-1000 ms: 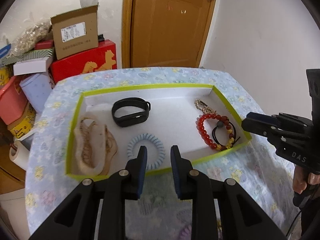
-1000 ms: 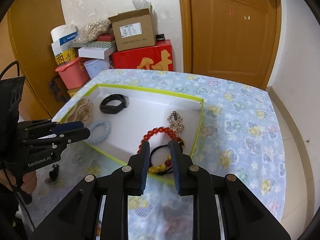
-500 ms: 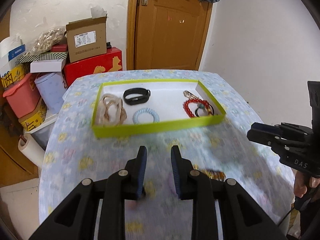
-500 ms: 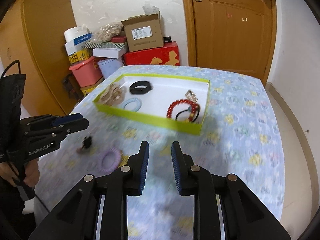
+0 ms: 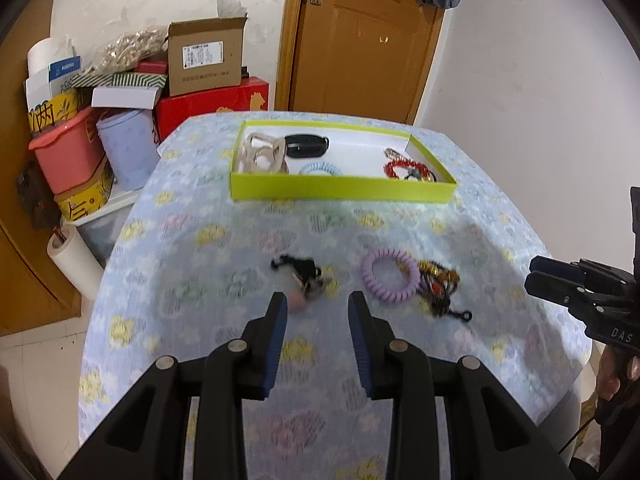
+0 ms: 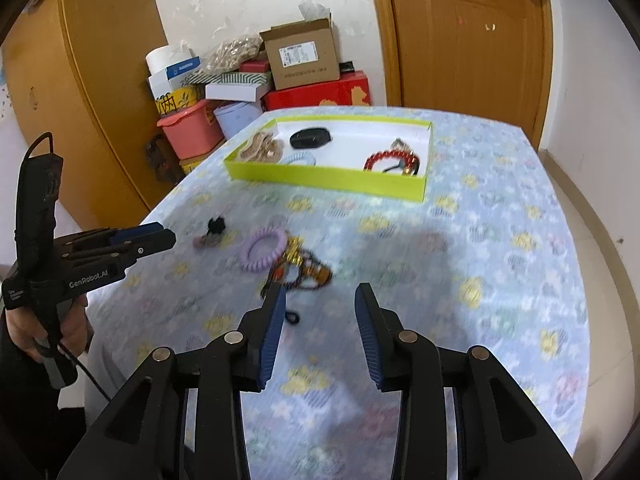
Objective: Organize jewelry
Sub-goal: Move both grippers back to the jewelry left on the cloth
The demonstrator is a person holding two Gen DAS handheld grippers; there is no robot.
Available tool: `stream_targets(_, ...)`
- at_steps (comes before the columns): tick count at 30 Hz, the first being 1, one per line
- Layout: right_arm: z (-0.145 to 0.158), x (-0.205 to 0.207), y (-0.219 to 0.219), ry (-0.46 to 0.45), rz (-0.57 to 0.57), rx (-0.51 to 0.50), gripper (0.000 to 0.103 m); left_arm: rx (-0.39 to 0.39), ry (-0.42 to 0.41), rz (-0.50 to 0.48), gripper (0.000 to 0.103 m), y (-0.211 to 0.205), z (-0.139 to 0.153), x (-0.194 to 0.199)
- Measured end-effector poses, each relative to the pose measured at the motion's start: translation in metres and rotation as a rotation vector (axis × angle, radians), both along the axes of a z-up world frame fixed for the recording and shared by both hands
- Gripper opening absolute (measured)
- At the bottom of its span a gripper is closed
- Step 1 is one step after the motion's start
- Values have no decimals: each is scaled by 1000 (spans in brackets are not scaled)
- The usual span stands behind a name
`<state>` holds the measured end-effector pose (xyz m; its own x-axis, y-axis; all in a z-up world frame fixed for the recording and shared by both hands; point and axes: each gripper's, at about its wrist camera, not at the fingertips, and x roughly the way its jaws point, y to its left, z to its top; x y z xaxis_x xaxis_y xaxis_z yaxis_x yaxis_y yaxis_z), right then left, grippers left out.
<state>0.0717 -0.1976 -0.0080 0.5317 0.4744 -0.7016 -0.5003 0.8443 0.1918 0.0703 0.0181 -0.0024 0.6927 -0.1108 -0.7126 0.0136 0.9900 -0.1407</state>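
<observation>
A lime-green tray at the table's far end holds a black band, a blue coil tie, a beige chain, a red bead bracelet and other pieces. Nearer me on the cloth lie a purple coil tie, a dark beaded bracelet and a black-and-pink clip. My left gripper hovers just short of the clip, jaws opening, nothing between them. My right gripper hangs beside the beaded bracelet, jaws opening and empty.
The table wears a blue flowered cloth. Behind it stand stacked boxes, a pink tub, a paper roll and a wooden door. A hand holds each gripper at the frame edges.
Both grippers have pulled back from over the tray toward the near end of the table, so the loose items on the cloth came into view. Both pairs of jaws stand wider than before.
</observation>
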Motion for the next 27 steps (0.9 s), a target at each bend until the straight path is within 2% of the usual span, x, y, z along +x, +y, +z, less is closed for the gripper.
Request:
stream_targets(9,-13,-4,5,32,15,-5,37,-7,17,-13,33,-3,-9,0)
stream_targets(15,-18,0,7,47,14,-7,37,-24,17,-73,33,-16,-10,6)
stream_targets(22,-20,3,4,56,2,-9,37,-13,35,-133,33,-37,-18,24)
stream_targets(27,-21,5,0,62,-9,-8,37,-8,62,-111,33,-42,-25,43)
